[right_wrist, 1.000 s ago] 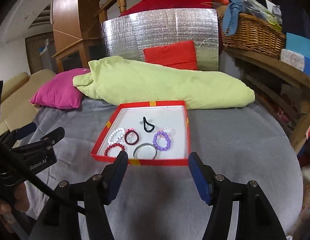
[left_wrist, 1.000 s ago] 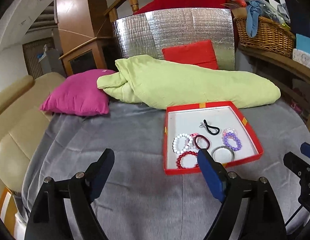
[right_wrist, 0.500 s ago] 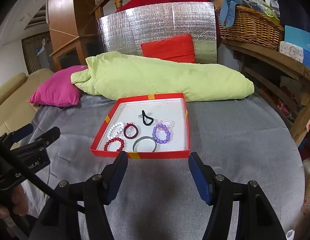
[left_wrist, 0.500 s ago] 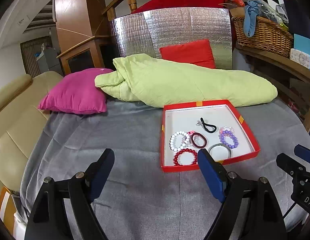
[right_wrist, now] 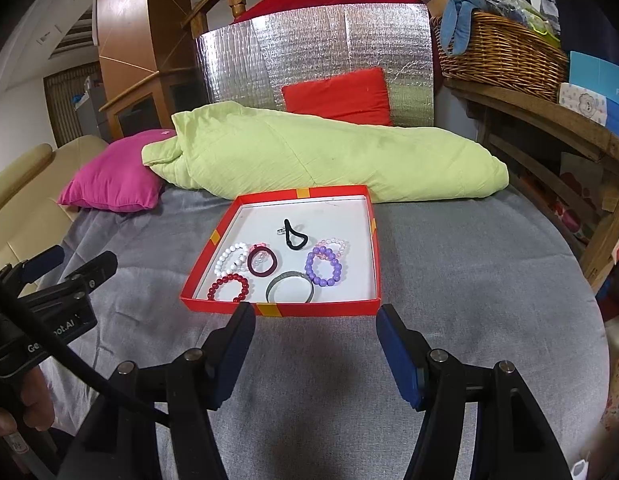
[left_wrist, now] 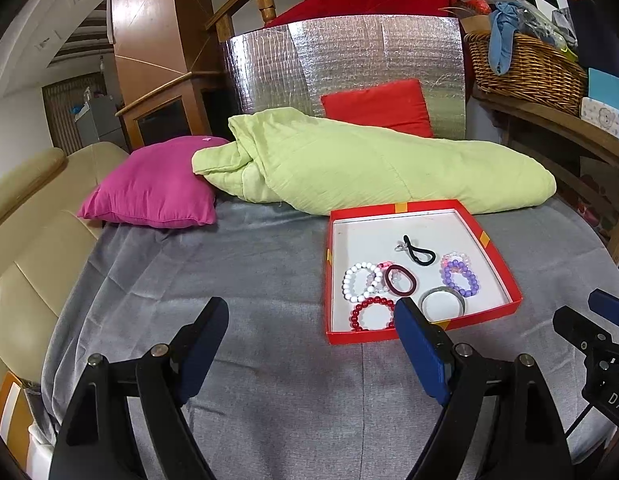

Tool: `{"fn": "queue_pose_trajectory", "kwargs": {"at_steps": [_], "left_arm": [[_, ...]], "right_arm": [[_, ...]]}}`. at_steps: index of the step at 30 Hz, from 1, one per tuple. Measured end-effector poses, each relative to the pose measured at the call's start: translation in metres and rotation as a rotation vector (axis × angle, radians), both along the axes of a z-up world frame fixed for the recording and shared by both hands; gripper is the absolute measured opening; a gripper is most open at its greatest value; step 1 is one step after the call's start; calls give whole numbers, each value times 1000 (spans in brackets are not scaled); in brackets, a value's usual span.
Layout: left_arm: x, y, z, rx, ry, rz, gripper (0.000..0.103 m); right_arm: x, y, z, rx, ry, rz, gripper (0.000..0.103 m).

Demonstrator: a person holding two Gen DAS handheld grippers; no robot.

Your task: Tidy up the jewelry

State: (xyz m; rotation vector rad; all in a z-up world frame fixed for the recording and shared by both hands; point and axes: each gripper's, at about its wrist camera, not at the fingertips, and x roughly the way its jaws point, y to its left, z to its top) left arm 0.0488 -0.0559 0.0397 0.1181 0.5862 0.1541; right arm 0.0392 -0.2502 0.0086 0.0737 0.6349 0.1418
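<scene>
A shallow red tray [left_wrist: 503,262] [right_wrist: 281,311] with a white floor lies on the grey cloth. In it lie a red bead bracelet [left_wrist: 372,314] [right_wrist: 228,287], a white bead bracelet [left_wrist: 362,282] [right_wrist: 231,258], a maroon hair tie [left_wrist: 400,280] [right_wrist: 262,261], a silver bangle [left_wrist: 442,303] [right_wrist: 289,287], a purple bead bracelet [left_wrist: 460,278] [right_wrist: 324,267] and a black hair tie [left_wrist: 419,251] [right_wrist: 293,234]. My left gripper [left_wrist: 311,334] is open and empty, near and left of the tray. My right gripper [right_wrist: 315,330] is open and empty, just before the tray's near rim.
A rolled green quilt [left_wrist: 369,164] [right_wrist: 309,156] lies behind the tray, with a magenta pillow [left_wrist: 149,192] [right_wrist: 109,184] to its left. A beige sofa [left_wrist: 25,240] borders the left. A wooden shelf with a wicker basket [right_wrist: 501,56] stands at the right.
Both grippers have drawn back and risen a little from the tray, so it looks smaller and farther. Both stay open. The jewelry has not moved.
</scene>
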Motion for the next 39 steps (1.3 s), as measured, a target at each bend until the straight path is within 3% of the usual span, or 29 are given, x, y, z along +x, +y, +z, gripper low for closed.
{"fn": "queue_pose_trajectory", "kwargs": {"at_steps": [39], "left_arm": [[-1,5,-1,0,1,8,85]], "right_arm": [[1,5,-4,-24,-2,5,67]]}}
